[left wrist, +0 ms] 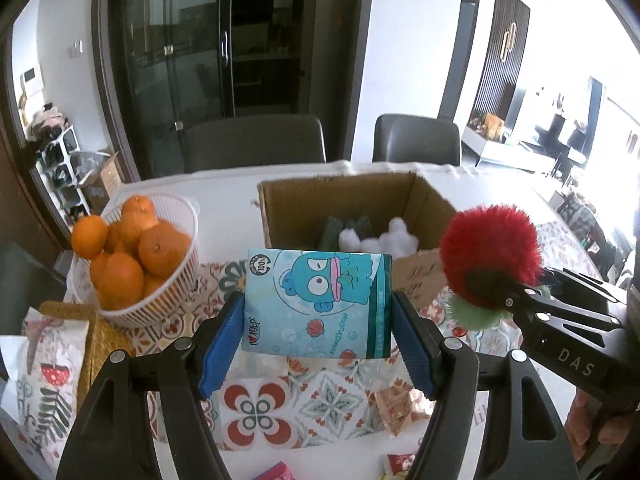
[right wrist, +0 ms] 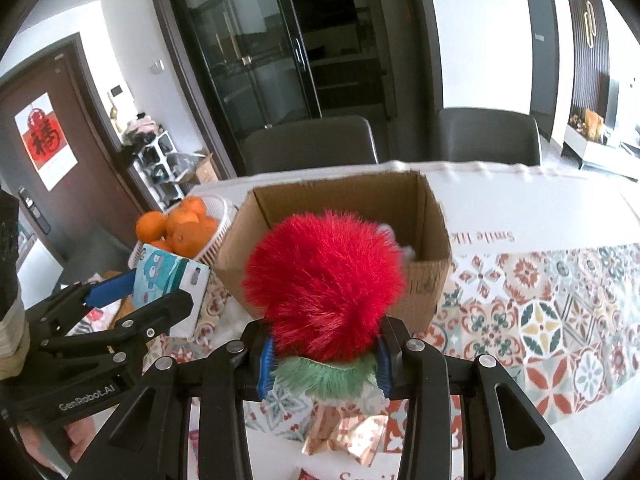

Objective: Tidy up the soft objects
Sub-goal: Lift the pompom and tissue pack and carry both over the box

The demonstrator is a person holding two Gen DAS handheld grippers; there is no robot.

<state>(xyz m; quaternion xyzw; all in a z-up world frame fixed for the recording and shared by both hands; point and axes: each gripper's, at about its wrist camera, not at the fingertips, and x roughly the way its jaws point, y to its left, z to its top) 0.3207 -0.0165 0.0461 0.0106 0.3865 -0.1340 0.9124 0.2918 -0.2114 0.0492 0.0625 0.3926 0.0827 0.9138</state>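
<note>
My left gripper (left wrist: 318,320) is shut on a blue cartoon tissue pack (left wrist: 318,304), held above the patterned tablecloth in front of an open cardboard box (left wrist: 288,208). The box holds white cotton balls (left wrist: 380,238) and something dark green. My right gripper (right wrist: 324,354) is shut on a red fluffy plush with a green fringe (right wrist: 324,280), held just before the box (right wrist: 436,216). The plush (left wrist: 492,252) and right gripper also show at the right of the left wrist view; the tissue pack (right wrist: 168,276) shows at the left of the right wrist view.
A white basket of oranges (left wrist: 132,256) stands left of the box. A patterned bag (left wrist: 48,376) lies at the near left. Shiny snack wrappers (right wrist: 348,432) lie on the tablecloth (right wrist: 560,320) below my right gripper. Two grey chairs (left wrist: 252,140) stand behind the table.
</note>
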